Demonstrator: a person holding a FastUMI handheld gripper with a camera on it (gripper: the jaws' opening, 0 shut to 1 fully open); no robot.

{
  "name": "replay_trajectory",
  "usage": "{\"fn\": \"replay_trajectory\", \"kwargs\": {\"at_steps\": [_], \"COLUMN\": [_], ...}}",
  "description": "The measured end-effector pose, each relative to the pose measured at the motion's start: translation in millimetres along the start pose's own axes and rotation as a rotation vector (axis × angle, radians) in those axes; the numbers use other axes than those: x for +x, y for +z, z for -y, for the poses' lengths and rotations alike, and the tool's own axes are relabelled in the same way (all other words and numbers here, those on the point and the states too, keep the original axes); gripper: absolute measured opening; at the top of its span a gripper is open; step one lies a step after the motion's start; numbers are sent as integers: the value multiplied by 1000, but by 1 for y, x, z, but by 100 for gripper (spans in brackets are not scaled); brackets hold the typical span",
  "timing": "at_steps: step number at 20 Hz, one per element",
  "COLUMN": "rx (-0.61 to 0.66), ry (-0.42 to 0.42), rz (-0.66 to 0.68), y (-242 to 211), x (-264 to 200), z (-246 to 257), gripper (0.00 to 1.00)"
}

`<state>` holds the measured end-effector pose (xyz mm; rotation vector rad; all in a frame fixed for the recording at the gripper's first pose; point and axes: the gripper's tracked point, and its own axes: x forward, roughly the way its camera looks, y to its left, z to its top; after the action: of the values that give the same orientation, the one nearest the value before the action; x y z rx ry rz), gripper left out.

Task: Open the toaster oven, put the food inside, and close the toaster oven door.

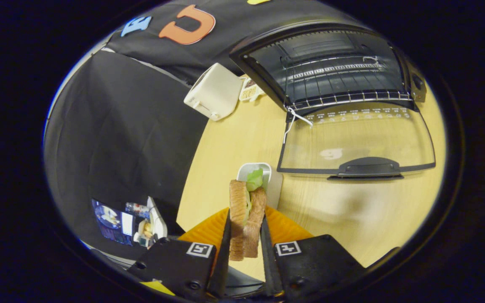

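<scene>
My gripper [246, 229] is shut on a sandwich [246, 210] of two brown bread slices with green lettuce, held upright between both fingers above the wooden table [234, 143]. Just beyond the sandwich lies a small white tray [267, 170]. Farther ahead and to the right stands the black toaster oven [331, 67] with its glass door [356, 139] folded down flat onto the table, handle nearest me. The wire rack [343, 99] inside is bare.
A white pop-up toaster [215, 90] stands left of the oven, with a small packet [250, 89] between them. The table's left edge drops off beside black cloth. A cluttered stand [133, 223] sits low at the left.
</scene>
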<state>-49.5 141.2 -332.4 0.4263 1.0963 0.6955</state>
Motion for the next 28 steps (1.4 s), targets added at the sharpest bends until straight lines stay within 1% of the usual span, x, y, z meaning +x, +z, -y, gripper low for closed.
{"fn": "replay_trajectory", "kwargs": {"at_steps": [3, 6, 7, 10, 12, 13, 15, 17, 19, 21, 24, 25, 27, 28], "rx": [19, 77, 95, 117, 195, 251, 333, 386, 434, 453, 463, 462, 463, 471], "ry": [68, 205, 226, 244, 264, 263, 233, 222, 232, 205, 204, 191, 164, 171], "rz": [41, 89, 105, 201, 299, 380, 535, 620, 669, 697, 778, 798, 810, 822], "y": [5, 15, 19, 40, 62, 78, 107, 126, 142, 154, 183, 195, 214, 222], "x": [-13, -34, -41, -59, -69, -73, -84, -84, -80, -76, -72, -68, -53, -47], "z": [-13, -34, -34, -24, -14, -4, 21, 44, 58, 72, 88, 94, 102, 103], "gripper": [39, 39, 39, 39, 39, 39, 39, 38, 39, 39, 39, 39, 39, 39]}}
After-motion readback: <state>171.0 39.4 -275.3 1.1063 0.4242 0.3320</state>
